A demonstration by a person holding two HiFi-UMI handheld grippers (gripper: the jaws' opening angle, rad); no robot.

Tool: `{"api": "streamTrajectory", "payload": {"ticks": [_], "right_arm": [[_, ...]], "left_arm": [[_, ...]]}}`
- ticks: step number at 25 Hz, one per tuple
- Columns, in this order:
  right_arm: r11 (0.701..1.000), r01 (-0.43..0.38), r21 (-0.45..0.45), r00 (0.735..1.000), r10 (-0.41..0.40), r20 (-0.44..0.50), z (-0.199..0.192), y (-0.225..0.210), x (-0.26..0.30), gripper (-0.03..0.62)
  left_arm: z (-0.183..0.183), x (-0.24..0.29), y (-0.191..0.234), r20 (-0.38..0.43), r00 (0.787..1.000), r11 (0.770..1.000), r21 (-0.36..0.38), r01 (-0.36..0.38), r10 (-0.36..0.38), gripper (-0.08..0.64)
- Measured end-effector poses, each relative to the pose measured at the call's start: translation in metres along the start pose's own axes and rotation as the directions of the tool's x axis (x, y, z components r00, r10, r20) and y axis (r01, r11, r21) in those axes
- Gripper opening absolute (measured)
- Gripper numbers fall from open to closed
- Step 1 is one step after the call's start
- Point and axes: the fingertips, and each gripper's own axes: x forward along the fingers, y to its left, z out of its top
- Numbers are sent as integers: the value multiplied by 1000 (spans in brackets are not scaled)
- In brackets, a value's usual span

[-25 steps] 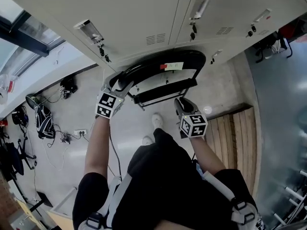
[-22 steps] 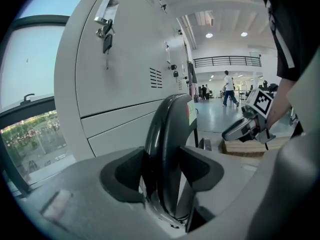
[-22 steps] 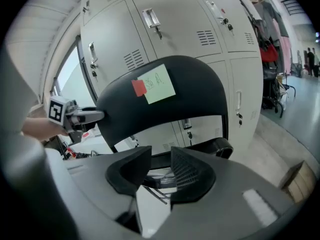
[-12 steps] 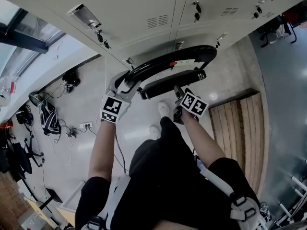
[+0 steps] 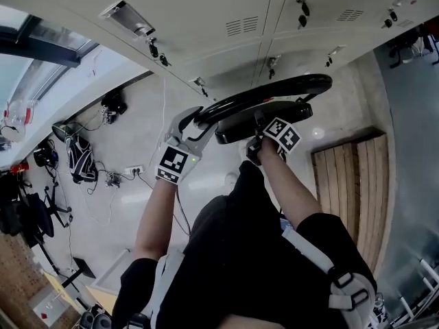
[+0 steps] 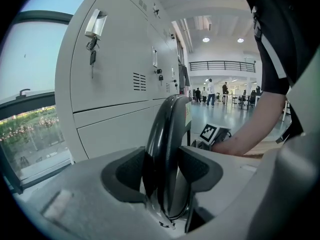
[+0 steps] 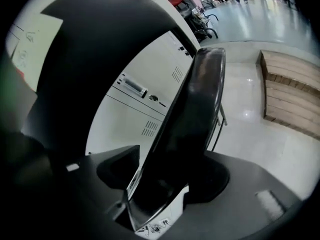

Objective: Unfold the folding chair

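by the lockers point(image 5: 226, 19) we judged the chair point(image 5: 302, 86) stiff, left gripper point(image 5: 194, 125) just tightening onto its backrest point(image 6: 167, 134), right gripper point(image 5: 258, 130) onto its seat point(image 7: 195, 114).

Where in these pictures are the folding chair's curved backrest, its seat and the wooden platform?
backrest point(image 5: 274, 91): head view, middle of its curved black bar.
seat point(image 5: 233, 130): head view, its bare end towards the picture's left.
wooden platform point(image 5: 346, 197): head view, a middle slat.

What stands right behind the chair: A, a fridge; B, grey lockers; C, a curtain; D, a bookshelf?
B: grey lockers rise directly behind the chair.
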Motion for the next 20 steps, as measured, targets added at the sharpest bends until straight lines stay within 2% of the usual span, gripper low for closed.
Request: {"api": "streamTrajectory", "payload": {"ticks": [3, 9, 20], "right_arm": [[1000, 7, -4, 1000, -7, -8, -2, -2, 4, 222], [999, -47, -17, 999, 47, 21, -8, -10, -2, 222], [996, -44, 76, 999, 43, 17, -44, -82, -36, 233]], "left_arm": [[-1, 0, -1, 14, 1000, 1000, -21, 0, 0, 199], [-2, 5, 13, 23, 1000, 999, -32, -9, 10, 199], [-13, 6, 1, 43, 999, 997, -64, 34, -31, 195]]}}
